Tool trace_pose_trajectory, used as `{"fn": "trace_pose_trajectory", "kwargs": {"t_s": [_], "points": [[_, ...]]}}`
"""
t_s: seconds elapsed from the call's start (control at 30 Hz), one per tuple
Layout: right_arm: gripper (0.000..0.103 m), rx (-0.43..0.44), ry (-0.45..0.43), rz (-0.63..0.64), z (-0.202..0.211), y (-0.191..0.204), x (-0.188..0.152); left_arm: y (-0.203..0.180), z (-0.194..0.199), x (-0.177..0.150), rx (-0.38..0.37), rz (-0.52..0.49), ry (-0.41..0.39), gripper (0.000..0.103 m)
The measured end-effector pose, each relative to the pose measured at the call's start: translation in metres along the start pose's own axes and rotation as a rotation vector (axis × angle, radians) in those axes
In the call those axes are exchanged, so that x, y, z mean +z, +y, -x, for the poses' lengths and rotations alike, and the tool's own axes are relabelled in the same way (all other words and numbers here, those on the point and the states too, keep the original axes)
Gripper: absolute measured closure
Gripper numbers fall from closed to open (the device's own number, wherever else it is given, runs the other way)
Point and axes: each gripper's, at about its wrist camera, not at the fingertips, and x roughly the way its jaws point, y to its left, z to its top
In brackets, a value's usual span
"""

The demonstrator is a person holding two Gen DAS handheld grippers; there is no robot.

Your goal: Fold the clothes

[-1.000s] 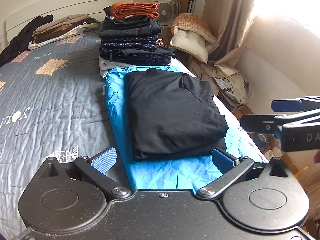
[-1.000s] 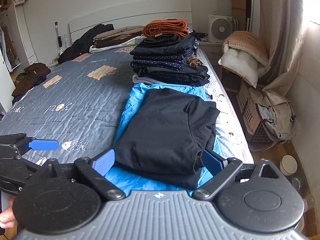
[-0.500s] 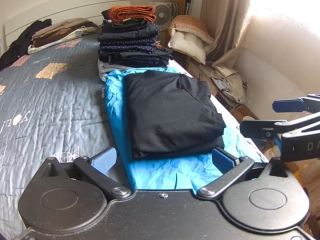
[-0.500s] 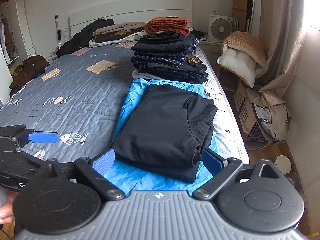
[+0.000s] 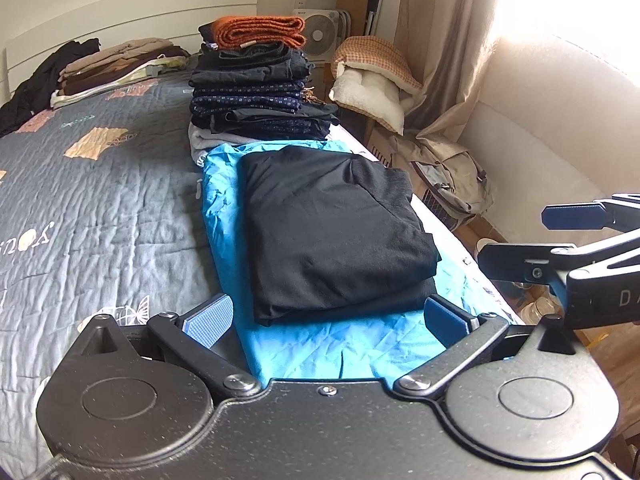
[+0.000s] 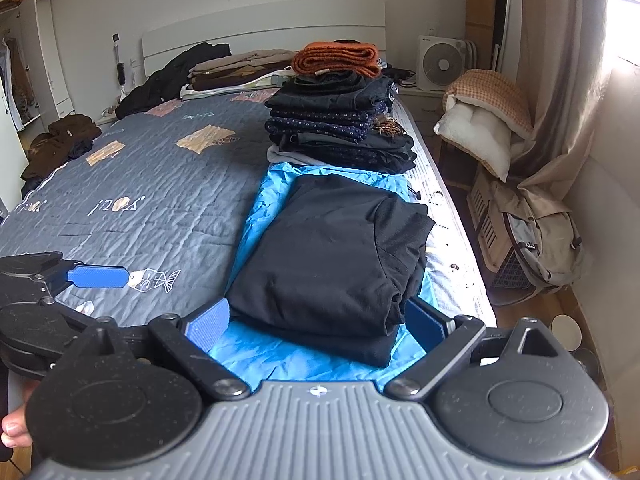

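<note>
A: The bed took up most of the room, grey quilt across it, a tall pile of folded clothes near the headboard.

B: And the piece being worked on?

A: A black garment, folded into a thick block, lay on a blue one spread flat along the bed's right edge, just in front of the pile.

B: The claws?

A: The left gripper and the right gripper both hung spread wide, gripping nothing, near the black block's closest edge.

B: So what would doing it well take?

A: My guess was that the black block had to move to the pile. Each claw should bite through every layer at a near corner, then lift level so the folds did not slide apart.

B: Did the views differ?

A: The right wrist view showed the layered folds at the block's right side, a brown heap at the far left and a thumb behind the left tool. The left wrist view showed the right tool side-on over the floor.
</note>
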Motion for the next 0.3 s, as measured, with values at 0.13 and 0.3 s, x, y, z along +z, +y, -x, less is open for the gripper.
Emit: {"fn": "trace_pose_trajectory", "kwargs": {"t_s": [0.13, 0.3], "points": [[0.009, -0.001, -0.003, -0.003, 0.0013, -0.0003, -0.0005, 0.0001, 0.0038, -0.0007, -0.003, -0.005, -0.021, 0.0], [0.009, 0.0, -0.004, -0.006, 0.0012, 0.0004, 0.0001, 0.0011, 0.0067, -0.001, 0.007, -0.002, -0.036, 0.0]]}}
